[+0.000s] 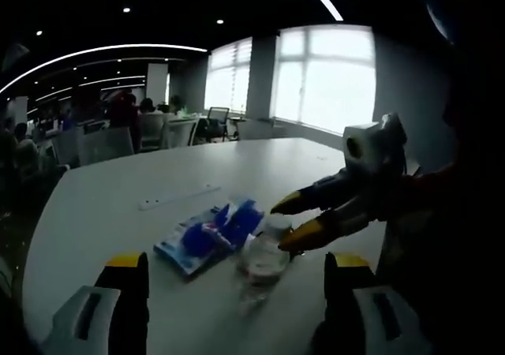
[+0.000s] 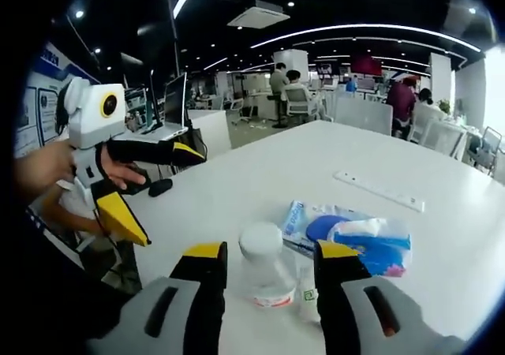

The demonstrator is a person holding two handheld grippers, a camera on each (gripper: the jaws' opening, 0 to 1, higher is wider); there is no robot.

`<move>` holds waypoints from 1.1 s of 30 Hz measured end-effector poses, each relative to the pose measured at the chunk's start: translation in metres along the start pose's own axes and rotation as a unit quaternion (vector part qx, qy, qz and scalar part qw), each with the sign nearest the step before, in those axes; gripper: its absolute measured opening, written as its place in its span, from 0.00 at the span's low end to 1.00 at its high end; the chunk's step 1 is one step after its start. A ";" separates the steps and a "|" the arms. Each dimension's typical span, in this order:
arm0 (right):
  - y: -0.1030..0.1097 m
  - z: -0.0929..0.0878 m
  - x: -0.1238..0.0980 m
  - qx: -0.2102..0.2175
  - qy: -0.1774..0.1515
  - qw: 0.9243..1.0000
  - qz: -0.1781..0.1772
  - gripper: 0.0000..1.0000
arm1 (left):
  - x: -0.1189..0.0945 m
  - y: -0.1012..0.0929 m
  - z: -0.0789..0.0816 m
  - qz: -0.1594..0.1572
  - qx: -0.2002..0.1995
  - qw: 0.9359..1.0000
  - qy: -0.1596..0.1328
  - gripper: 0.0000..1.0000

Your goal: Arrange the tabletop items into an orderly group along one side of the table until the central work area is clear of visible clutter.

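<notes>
Large white oval table [image 1: 260, 162] [image 2: 316, 162] in an open office; bright windows on one side, people seated at desks further back.

On the table, largest first: a blue-and-white wipes pack [image 1: 207, 235] [image 2: 357, 237] lying flat near the table's edge, with a crumpled blue wrapper bunched on its top end. Beyond it, well apart, a long white strip [image 1: 178, 197] [image 2: 378, 190] lies flat, alone on bare tabletop. Just beside the pack stands a small clear bottle [image 1: 264, 254] [image 2: 264, 272] with a white cap, upright, label low on its body.

Right gripper [image 1: 288, 225] [image 2: 263, 272]: in the left gripper view it reaches in from the right, yellow-tipped jaws spread apart on either side of the bottle's cap. In its own view the jaws flank the bottle, a gap visible on the left side; whether the right jaw touches I cannot tell. Jaws apart, not clamped.

Left gripper [image 1: 235, 280] [image 2: 162, 185]: in its own view the two jaws stand wide apart, the bottle and pack ahead of them, nothing between the tips. In the right gripper view it hangs off the table's edge, held by a hand [image 2: 59, 170], jaws splayed, one up, one down.

A small dark object [image 2: 160, 186] lies on the table's near edge by that gripper; too small to identify.
</notes>
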State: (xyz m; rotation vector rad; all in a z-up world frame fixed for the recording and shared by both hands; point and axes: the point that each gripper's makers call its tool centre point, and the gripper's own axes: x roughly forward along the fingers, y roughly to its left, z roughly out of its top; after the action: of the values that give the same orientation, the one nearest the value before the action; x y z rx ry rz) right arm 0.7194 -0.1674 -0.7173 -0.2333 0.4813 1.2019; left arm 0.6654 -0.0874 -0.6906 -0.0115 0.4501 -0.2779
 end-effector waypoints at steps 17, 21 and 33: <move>-0.038 -0.017 -0.050 0.038 0.004 0.999 -0.038 0.80 | 0.017 -0.013 0.002 -0.020 0.007 1.000 0.011 0.93; -0.048 -0.022 -0.058 0.044 0.005 0.998 -0.048 0.87 | 0.019 -0.014 0.003 -0.023 0.006 1.000 0.009 0.93; -0.070 -0.037 -0.089 0.048 0.003 0.996 -0.079 1.00 | 0.036 -0.026 0.004 -0.046 0.011 0.999 0.016 0.95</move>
State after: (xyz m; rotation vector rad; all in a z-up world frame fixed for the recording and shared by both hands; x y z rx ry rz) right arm 0.7518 -0.2821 -0.7124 -0.1883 0.5156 1.0215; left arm 0.6917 -0.1222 -0.7007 -0.0058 0.4790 -0.3744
